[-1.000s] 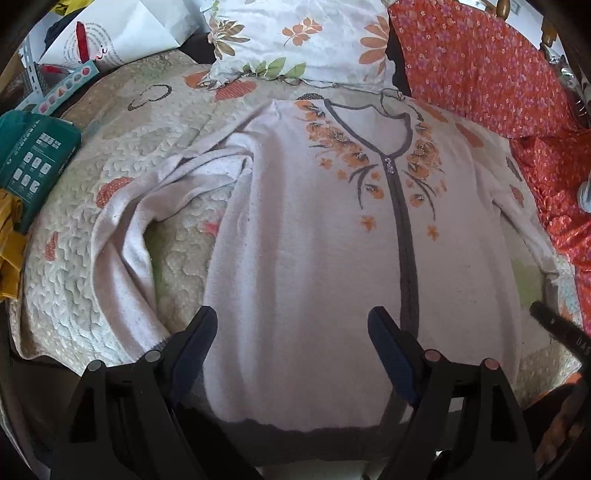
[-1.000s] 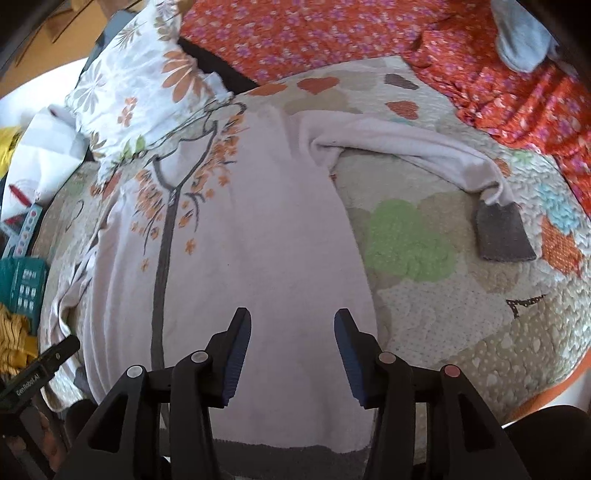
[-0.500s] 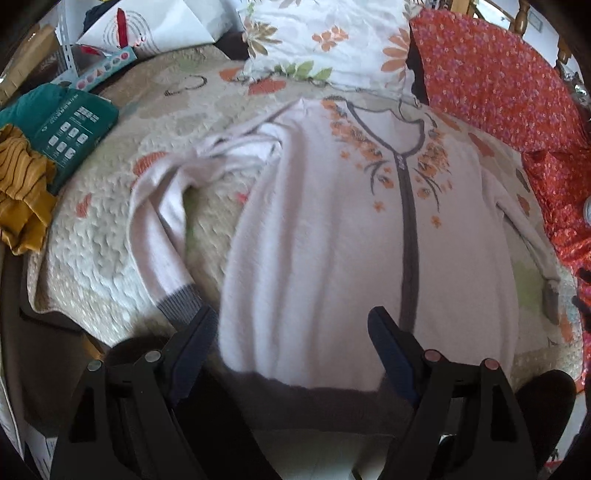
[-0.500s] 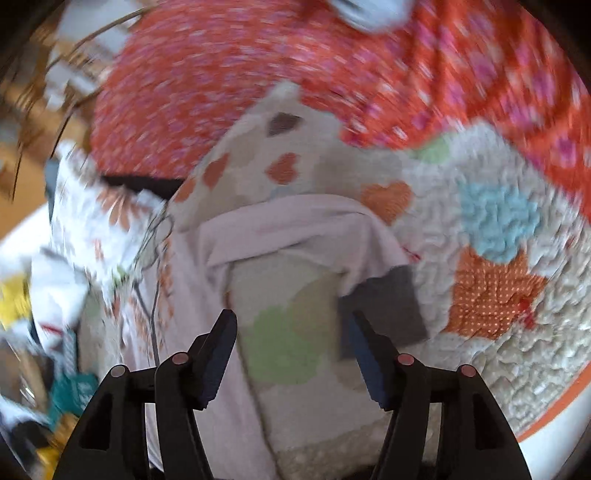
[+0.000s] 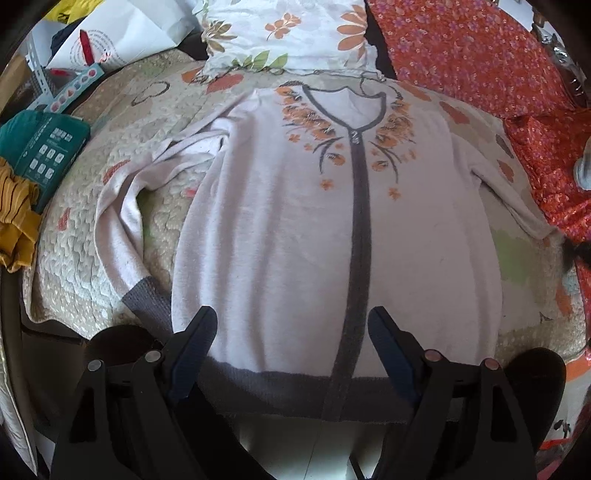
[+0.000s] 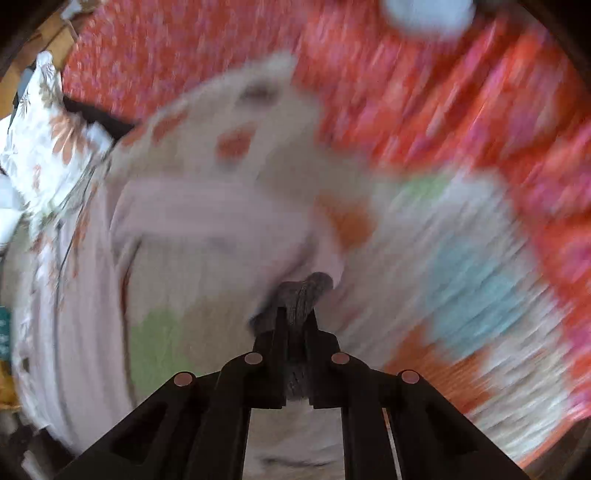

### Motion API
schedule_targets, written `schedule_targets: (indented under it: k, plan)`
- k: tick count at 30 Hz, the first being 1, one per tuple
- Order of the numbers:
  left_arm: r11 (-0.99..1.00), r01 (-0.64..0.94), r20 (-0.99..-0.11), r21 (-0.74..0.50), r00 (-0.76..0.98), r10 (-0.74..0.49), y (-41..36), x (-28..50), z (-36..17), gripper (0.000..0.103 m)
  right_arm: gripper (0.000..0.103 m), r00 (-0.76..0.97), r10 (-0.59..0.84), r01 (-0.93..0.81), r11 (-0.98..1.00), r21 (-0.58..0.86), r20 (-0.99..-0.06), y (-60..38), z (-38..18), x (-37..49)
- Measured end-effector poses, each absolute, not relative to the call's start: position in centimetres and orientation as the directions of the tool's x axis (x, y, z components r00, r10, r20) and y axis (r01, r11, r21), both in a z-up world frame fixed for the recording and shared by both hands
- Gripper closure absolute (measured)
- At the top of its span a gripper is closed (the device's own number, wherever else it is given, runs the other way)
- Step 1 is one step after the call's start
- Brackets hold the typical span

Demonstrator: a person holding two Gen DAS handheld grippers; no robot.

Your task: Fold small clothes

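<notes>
A pale pink cardigan with a grey placket, grey hem and orange flower embroidery lies flat, front up, on a quilted bed cover. Its left sleeve is bent down, with the grey cuff by the hem. My left gripper is open and empty over the hem. In the blurred right wrist view, my right gripper is shut on the grey cuff of the right sleeve, lifted off the quilt. In the left wrist view that gripper shows only as a dark blur.
A floral pillow lies beyond the collar. An orange floral cloth covers the right side. A teal box, a yellow garment and white paper sit at the left. The bed's front edge is just under the hem.
My right gripper swung right to the right sleeve's grey cuff and shut on it, and the view is blurred with motion. My left gripper drew back from the hem slightly and stayed open.
</notes>
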State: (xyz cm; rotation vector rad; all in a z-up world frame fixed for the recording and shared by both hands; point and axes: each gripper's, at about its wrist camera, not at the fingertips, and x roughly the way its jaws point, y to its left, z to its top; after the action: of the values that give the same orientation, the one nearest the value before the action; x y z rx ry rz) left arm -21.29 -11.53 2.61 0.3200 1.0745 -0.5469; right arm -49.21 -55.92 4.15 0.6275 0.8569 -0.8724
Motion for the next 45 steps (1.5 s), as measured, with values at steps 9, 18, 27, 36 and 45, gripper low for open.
schedule_targets:
  k: [9,18,27,36,45]
  plan:
    - [0.822,0.568,-0.902,-0.036,0.336,-0.271,-12.3,-20.8,1.5,0.02,0.053,0.3,-0.572,0.947,0.277,0.165,-0.763,-61.1,9.6,-55.8]
    - [0.823,0.565,-0.928,-0.061,0.273,-0.255,-12.8,-19.8,-1.0,0.02,0.043,0.525,-0.318,0.849,0.141,0.509,-0.789,-60.0,-1.4,-57.4]
    - [0.842,0.535,-0.93,-0.064,0.273,-0.245,-11.7,-18.7,-1.4,0.02,0.091,0.521,-0.429,0.817,-0.001,0.577,-0.738,-65.2,-3.9,-55.2]
    - [0.86,0.485,-0.907,-0.159,0.273,-0.322,-7.2,-16.6,-0.6,0.02,0.092,0.71,-0.351,0.704,0.368,0.607,-0.61,-58.1,7.9,-40.2]
    - [0.896,0.376,-0.866,-0.236,0.338,-0.369,0.9,-14.0,1.2,0.02,0.091,0.774,-0.024,0.476,0.681,0.556,-0.633,-43.4,9.8,-14.9]
